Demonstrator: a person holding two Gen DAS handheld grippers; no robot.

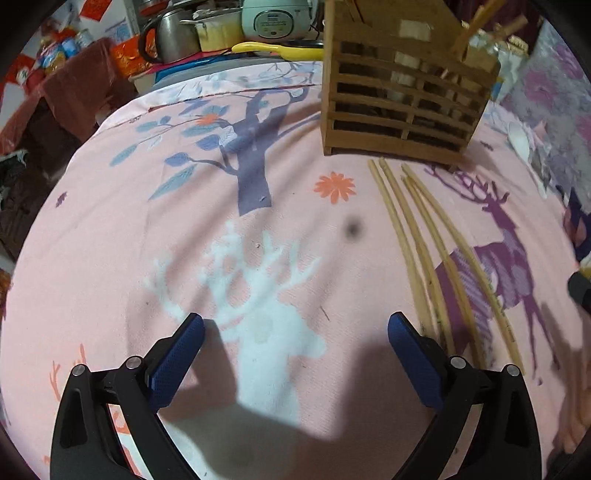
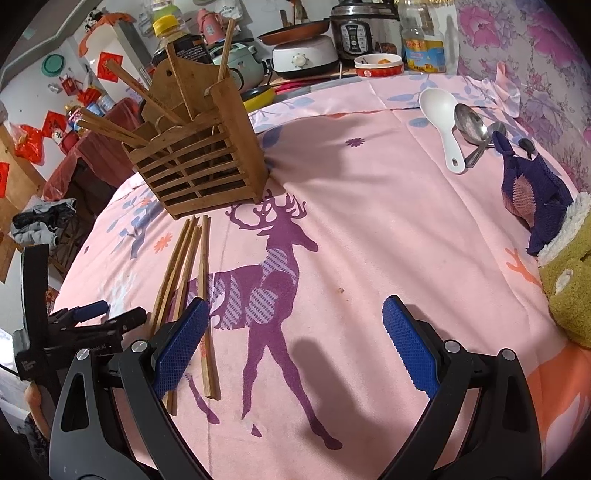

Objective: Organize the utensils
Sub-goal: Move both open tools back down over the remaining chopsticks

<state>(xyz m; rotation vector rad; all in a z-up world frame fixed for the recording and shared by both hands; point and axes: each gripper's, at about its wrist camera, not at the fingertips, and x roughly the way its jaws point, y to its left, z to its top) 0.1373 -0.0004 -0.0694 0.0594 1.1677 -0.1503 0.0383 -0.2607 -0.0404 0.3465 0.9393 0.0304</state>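
Your left gripper (image 1: 295, 328) has its jaws wide apart over the pink tablecloth (image 1: 110, 240), holding nothing; your right gripper (image 2: 295, 314) is likewise spread and empty above the purple deer print (image 2: 273, 266). The loose chopsticks (image 2: 184, 266) lie flat on the cloth just beside your right gripper's left finger (image 2: 181, 343), their near ends partly hidden behind it; in the left wrist view they sit just right of the left gripper's right finger. Their long axes run away from you, far tips almost reaching the foot of the wooden slatted holder (image 2: 199, 166), fanned slightly apart at the near end. The holder stands upright with several chopsticks (image 2: 122, 88) already leaning out of it. Further right, near the cloth's edge, a white spoon (image 2: 441, 114) and metal spoons (image 2: 471, 127) lie together, well apart from the chopsticks. A purple knitted item (image 2: 532, 188) sits beside them. Pots and cookers (image 2: 347, 33) crowd the back.
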